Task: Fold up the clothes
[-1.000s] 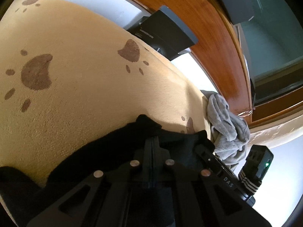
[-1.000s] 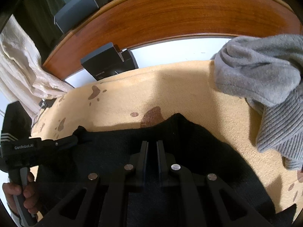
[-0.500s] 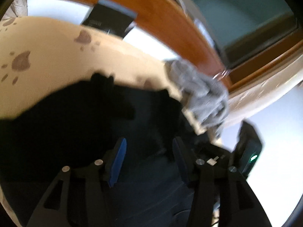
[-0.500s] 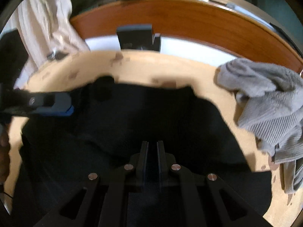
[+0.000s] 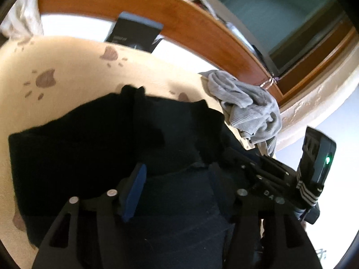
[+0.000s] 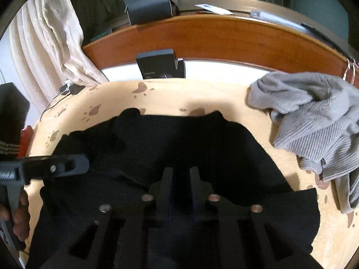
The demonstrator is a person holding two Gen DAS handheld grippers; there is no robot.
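A black garment (image 5: 94, 139) lies spread on the cream paw-print blanket (image 5: 74, 67), its near part folded over itself. Above its near edge my left gripper (image 5: 177, 179) hangs, its jaws opening wide; one blue pad (image 5: 134, 188) shows, and nothing is pinched between the jaws. My right gripper (image 6: 180, 177) hovers over the same black garment (image 6: 202, 139), jaws opening with a narrow gap; I see no cloth pressed between them. The left gripper's finger (image 6: 56, 165) reaches in from the left edge, a hand (image 6: 20, 213) on its handle. The right gripper (image 5: 269, 174) appears at right.
A crumpled grey knit garment (image 6: 314, 123) lies on the blanket's right side, also grey garment (image 5: 246, 105). Behind the blanket are a black box (image 6: 159, 65), a wooden board (image 6: 224, 38) and a cream curtain (image 6: 44, 44) at left.
Both grippers have drawn back from the garment's far edge, so more of it shows. The left, shut on black cloth before, has let go and opened; the right's jaws have parted slightly.
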